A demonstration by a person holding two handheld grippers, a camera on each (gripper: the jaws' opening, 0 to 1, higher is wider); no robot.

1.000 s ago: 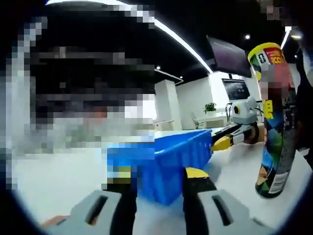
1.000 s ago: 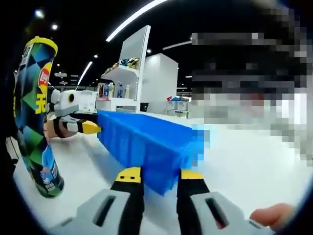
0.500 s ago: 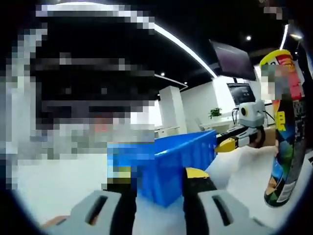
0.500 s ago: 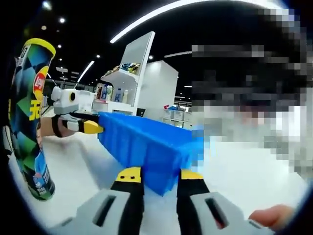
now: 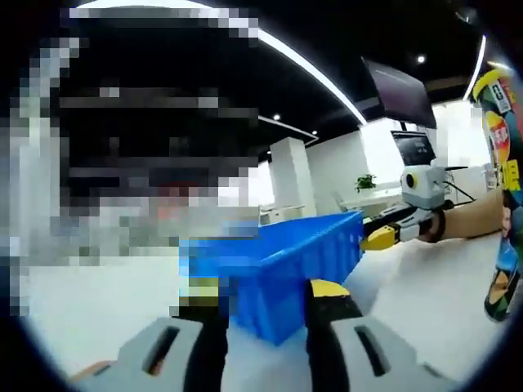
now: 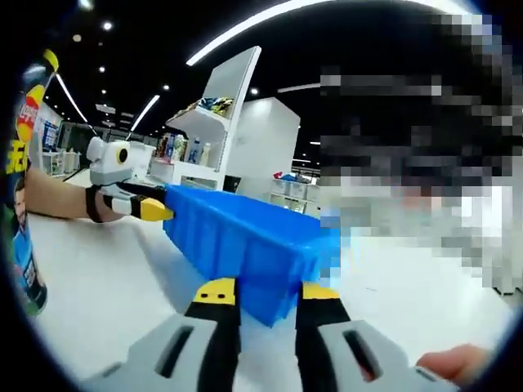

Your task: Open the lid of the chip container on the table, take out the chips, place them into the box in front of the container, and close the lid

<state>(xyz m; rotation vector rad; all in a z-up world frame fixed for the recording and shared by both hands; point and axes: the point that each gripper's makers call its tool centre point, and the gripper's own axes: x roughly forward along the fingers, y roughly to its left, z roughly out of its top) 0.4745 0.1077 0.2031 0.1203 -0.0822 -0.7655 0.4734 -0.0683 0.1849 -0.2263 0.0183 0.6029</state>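
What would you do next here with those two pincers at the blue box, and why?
Probably let go of the blue box and turn toward the chip container. Each gripper, left and right, sits at a box corner, while the container stands upright off to the side, untouched.

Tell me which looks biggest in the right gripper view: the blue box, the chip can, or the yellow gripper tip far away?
1. Blue box, nearest the camera.
2. Chip can, partly cut off, so unsure.
3. Left gripper's yellow tip.
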